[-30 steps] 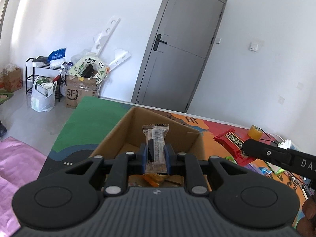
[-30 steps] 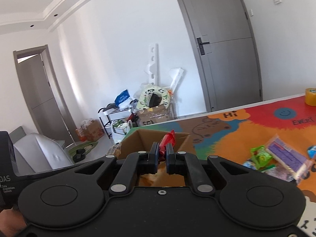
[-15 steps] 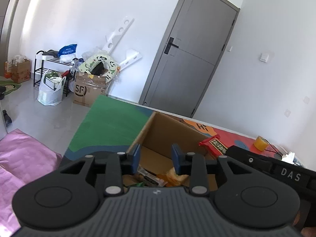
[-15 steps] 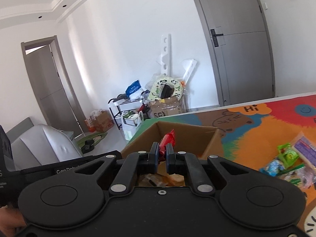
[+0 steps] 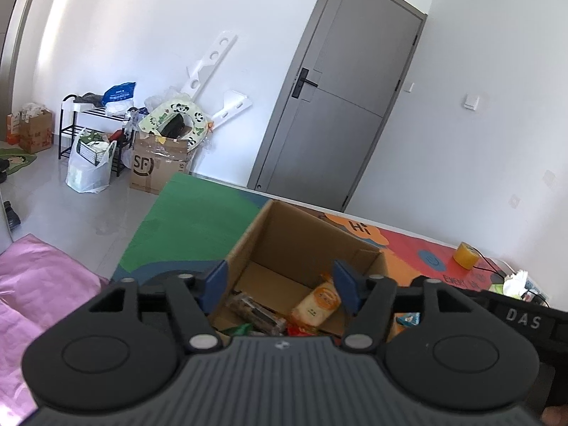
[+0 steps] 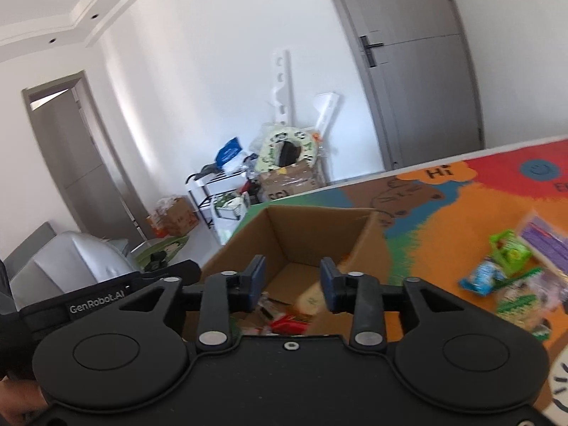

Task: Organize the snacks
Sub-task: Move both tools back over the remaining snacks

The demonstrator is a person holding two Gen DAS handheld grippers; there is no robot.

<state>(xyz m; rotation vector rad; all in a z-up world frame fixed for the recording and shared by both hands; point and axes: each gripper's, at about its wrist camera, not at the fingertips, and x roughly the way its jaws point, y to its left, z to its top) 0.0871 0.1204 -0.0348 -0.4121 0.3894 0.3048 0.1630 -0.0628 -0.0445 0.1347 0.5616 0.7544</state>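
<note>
An open cardboard box (image 5: 298, 234) stands on the colourful mat and also shows in the right wrist view (image 6: 312, 227). Inside lie a dark bar in clear wrap (image 5: 255, 310), an orange-yellow packet (image 5: 317, 303) and a red packet (image 6: 287, 325). My left gripper (image 5: 280, 287) is open and empty above the box's near edge. My right gripper (image 6: 293, 284) is open and empty above the same box. Several loose snack packets (image 6: 507, 269) lie on the mat to the right.
A roll of yellow tape (image 5: 467, 255) and a white tissue (image 5: 514, 280) sit at the table's far right. The other gripper's body (image 5: 522, 317) reaches in from the right. Floor clutter (image 5: 159, 152), a shelf rack and a grey door (image 5: 337, 106) lie beyond the table.
My left gripper opened and dropped the clear-wrapped bar into the box. My right gripper opened and dropped the red packet into the box. Both grippers now hover with their fingers wide apart.
</note>
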